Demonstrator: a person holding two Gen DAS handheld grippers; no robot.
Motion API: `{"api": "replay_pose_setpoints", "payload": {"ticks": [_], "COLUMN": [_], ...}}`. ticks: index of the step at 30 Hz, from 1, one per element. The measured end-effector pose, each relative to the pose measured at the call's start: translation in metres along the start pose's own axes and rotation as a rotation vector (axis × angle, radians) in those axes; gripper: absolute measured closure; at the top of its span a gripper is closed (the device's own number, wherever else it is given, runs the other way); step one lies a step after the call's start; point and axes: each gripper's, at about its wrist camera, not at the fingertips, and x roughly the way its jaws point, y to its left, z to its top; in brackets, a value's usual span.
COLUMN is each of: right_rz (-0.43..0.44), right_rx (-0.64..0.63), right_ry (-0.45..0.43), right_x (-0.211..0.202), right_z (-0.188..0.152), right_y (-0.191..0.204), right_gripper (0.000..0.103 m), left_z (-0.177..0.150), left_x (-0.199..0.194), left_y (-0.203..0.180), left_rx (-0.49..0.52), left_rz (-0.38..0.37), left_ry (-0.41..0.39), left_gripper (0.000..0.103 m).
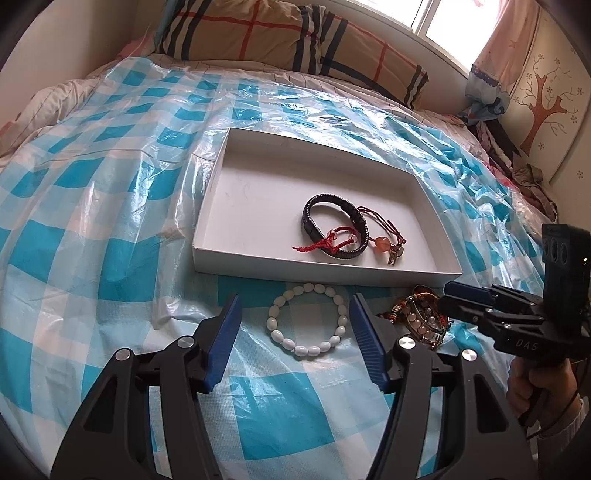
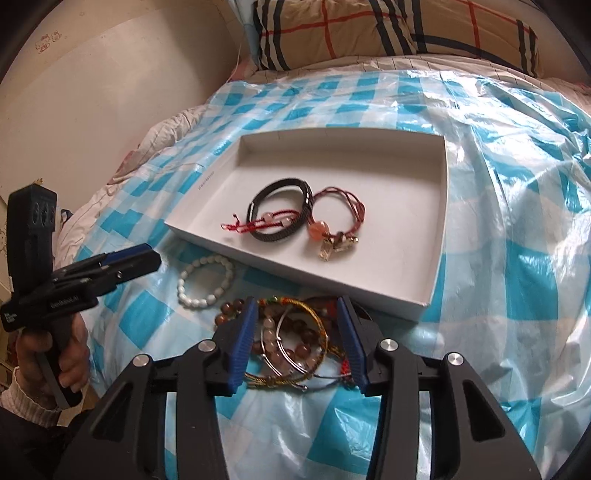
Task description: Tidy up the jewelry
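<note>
A white shallow box [image 1: 221, 206] [image 2: 424, 206] lies on the bed. In it are a black braided bracelet [image 1: 314, 218] [image 2: 273, 190], a red cord bracelet [image 1: 321, 243] [image 2: 236, 223] and a red string bracelet with an orange bead [image 1: 384, 243] [image 2: 321, 227]. A white bead bracelet [image 1: 306, 319] [image 2: 205, 282] lies in front of the box. My left gripper [image 1: 293, 306] is open, its fingers either side of the white bracelet. My right gripper [image 2: 297, 306] [image 1: 448, 295] is open over a pile of beaded bracelets and bangles [image 2: 295, 339] [image 1: 421, 314].
A blue and white checked plastic sheet [image 1: 110, 221] [image 2: 517, 258] covers the bed. A plaid pillow [image 1: 277, 33] [image 2: 369, 29] lies at the head. A wall [image 2: 92, 92] is at the left; a curtain and window [image 1: 491, 40] stand far right.
</note>
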Motion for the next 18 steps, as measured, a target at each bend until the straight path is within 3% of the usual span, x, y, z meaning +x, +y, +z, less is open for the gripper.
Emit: {"api": "replay_pose_setpoints", "payload": {"ticks": [2, 3, 4, 8, 18], "right_rz": [-0.011, -0.017, -0.012, 0.014, 0.079], "right_rx": [0.001, 0.002, 0.007, 0.01, 0.006], "right_ry": [0.024, 0.026, 0.025, -0.055, -0.225], "right_x": [0.01, 0.013, 0.014, -0.006, -0.03], "right_z": [-0.005, -0.006, -0.007, 0.0, 0.058], "right_y": [-0.002, -0.003, -0.004, 0.001, 0.02], "right_gripper": [0.069, 0.08, 0.097, 0.098, 0.099], "left_z": [-0.001, -0.002, -0.002, -0.004, -0.01], "left_x": [0.0, -0.001, -0.002, -0.003, -0.001], "left_y": [-0.002, -0.003, -0.004, -0.007, -0.014], "left_rx": [0.0, 0.0, 0.001, -0.002, -0.006], "left_rz": [-0.003, -0.004, -0.005, -0.004, -0.017], "left_ry": [0.001, 0.0, -0.002, -0.007, 0.0], "left_gripper": [0.046, 0.046, 0.046, 0.045, 0.039]}}
